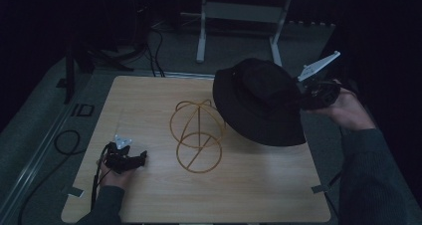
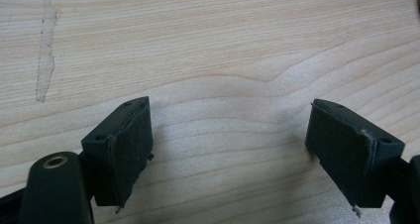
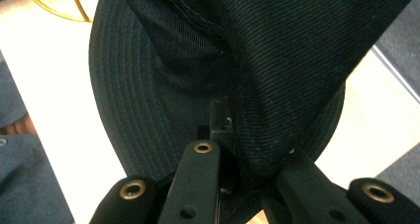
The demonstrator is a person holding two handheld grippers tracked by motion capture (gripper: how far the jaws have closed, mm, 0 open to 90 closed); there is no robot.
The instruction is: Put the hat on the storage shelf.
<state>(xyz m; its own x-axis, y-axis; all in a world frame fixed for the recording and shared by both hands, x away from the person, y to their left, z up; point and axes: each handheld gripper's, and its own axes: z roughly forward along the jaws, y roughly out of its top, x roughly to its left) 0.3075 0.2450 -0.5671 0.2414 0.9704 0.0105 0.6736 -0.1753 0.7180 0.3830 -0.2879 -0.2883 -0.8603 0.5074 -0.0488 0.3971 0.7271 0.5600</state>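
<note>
A black bucket hat (image 1: 259, 99) hangs tilted above the right half of the wooden table (image 1: 149, 200). My right gripper (image 1: 304, 99) is shut on its brim and crown fabric at the right side; in the right gripper view the jaws pinch the black hat (image 3: 237, 60). A yellow wire hat stand (image 1: 197, 135) of crossed hoops sits at the table's middle, just left of and below the hat. Resting on the table at the front left, my left gripper (image 1: 141, 158) is open, and its pads (image 2: 124, 149) stand wide apart over bare wood.
A strip of old tape residue (image 2: 45, 60) marks the wood ahead of the left gripper. Black cables (image 1: 64, 140) trail on the floor left of the table. A grey metal frame (image 1: 239, 21) stands beyond the far edge.
</note>
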